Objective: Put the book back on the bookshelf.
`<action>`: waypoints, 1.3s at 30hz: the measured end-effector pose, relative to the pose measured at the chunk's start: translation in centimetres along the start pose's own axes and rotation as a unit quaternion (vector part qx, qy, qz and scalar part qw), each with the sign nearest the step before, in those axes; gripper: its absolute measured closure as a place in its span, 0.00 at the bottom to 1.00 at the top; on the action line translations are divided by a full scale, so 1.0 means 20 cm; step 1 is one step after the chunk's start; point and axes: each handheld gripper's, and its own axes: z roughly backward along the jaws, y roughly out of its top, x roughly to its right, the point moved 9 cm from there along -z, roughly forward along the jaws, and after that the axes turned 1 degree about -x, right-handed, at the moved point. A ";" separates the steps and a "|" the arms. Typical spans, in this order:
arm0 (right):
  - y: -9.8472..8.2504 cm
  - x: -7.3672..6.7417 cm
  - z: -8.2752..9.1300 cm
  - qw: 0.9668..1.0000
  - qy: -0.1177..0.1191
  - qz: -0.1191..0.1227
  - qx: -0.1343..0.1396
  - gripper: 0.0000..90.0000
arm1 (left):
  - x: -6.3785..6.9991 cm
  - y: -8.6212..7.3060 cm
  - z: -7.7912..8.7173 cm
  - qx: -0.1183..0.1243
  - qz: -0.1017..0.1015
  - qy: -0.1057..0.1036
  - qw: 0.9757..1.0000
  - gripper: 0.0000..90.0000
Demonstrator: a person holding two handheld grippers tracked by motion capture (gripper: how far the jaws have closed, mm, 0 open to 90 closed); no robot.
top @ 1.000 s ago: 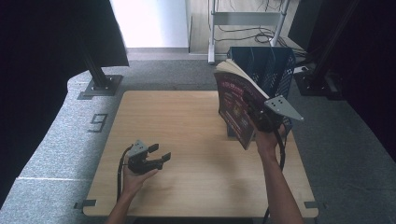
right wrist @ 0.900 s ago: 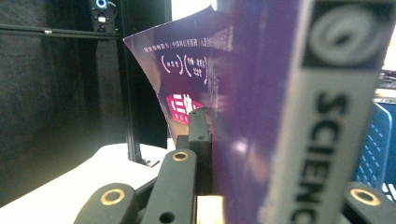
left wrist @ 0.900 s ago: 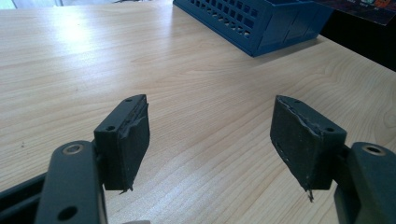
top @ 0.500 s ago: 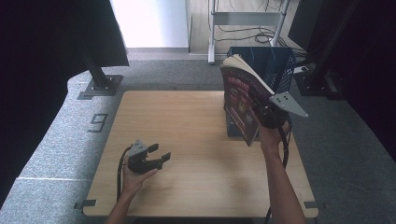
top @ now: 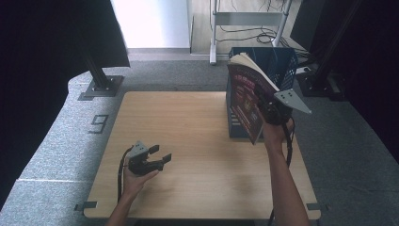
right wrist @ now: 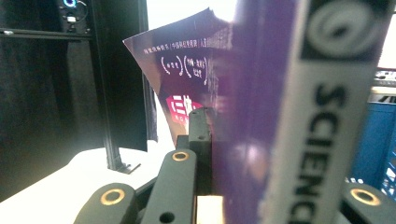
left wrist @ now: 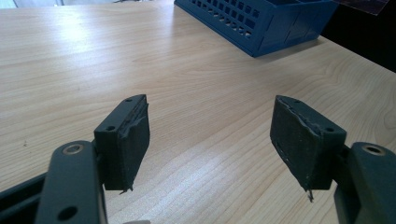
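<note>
Right tool raised, clamped on tilted book; left tool low over table, jaws apart, empty.

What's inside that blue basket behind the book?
From above, the blue basket shows slatted walls and a dark interior with nothing visible inside. The book, clamped upright in the right hand-held gripper, covers the basket's near side, so its bottom stays hidden.
</note>
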 end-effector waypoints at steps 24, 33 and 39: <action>-0.07 0.14 -0.16 0.999 -0.033 -0.016 -0.015 0.91 | -0.03 -0.02 0.01 -0.002 0.010 0.001 1.000 0.32; -0.06 0.18 -0.20 0.999 -0.043 -0.017 -0.014 0.90 | -0.04 -0.02 0.02 -0.001 0.013 0.004 1.000 0.32; -0.05 0.20 -0.23 0.999 -0.050 -0.019 -0.011 0.90 | -0.03 -0.02 0.02 0.001 0.013 0.003 1.000 0.32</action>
